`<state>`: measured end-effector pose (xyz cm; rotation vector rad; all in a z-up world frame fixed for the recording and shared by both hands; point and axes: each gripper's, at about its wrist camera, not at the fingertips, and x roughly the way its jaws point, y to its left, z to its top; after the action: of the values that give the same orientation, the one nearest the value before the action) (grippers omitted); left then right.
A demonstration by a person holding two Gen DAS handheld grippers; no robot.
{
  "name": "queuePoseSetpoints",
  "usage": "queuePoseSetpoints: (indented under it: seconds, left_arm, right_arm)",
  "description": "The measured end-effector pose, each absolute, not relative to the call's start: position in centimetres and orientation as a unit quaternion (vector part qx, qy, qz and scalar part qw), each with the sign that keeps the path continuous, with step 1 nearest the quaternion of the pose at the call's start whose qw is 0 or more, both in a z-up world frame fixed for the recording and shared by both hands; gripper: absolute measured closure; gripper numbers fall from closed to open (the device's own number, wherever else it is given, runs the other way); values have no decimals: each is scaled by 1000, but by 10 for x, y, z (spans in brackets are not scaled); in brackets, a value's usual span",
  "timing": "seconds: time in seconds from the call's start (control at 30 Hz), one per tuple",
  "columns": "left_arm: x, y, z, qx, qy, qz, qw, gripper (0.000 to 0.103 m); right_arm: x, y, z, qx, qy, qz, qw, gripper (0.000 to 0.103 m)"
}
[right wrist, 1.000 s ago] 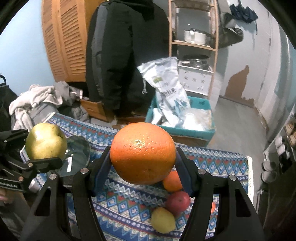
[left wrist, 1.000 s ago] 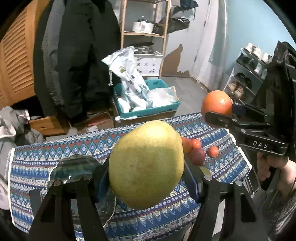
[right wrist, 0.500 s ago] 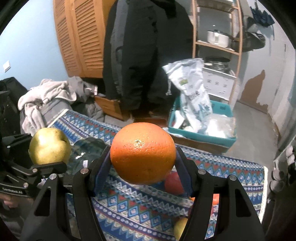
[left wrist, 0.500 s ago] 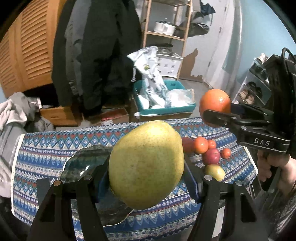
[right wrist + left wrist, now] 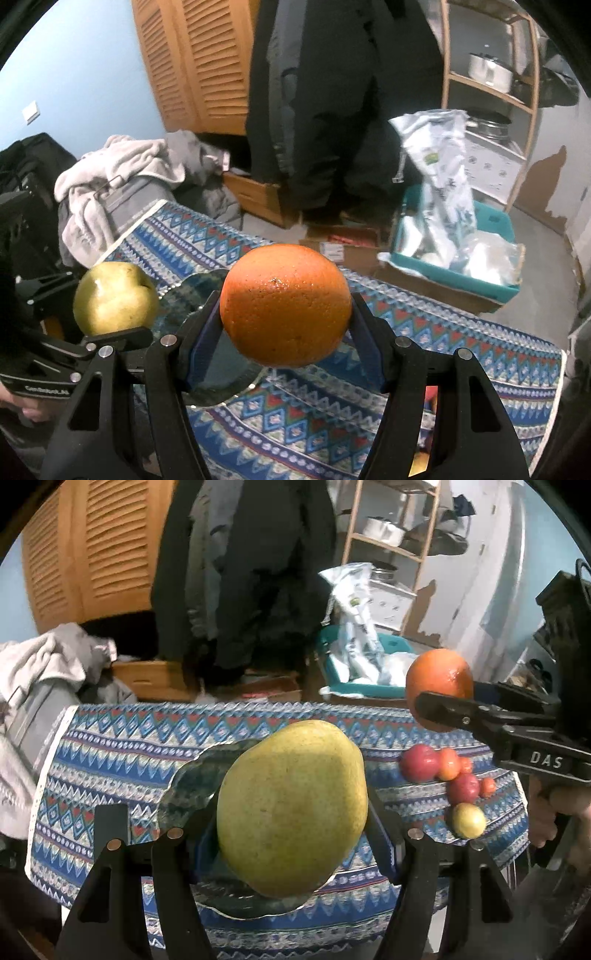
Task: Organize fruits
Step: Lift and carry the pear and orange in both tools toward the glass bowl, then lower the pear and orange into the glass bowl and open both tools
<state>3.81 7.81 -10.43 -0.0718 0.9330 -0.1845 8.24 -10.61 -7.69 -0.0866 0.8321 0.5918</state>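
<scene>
The left gripper (image 5: 291,849) is pinching a large yellow-green pear (image 5: 291,808) across its widest part, above a dark scalloped glass plate (image 5: 192,786) on the blue patterned tablecloth (image 5: 122,746). The right gripper (image 5: 286,332) is clamping a round, pebbly-skinned orange (image 5: 286,304) at its equator. Both fruits are probably firm, fairly heavy and bruisable, and the plate looks breakable, though blur is obscuring its rim.

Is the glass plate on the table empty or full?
Empty, where visible: the glass plate shows no fruit; the pear hides part.
</scene>
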Motion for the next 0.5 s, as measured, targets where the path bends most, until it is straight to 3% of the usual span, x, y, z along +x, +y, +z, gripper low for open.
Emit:
queuePoseSetpoints:
  seconds: [0.5]
  left_arm:
    - [46, 123, -175, -63, 514, -48, 854, 33]
  right_arm:
    - [92, -31, -147, -69, 462, 325, 822, 37]
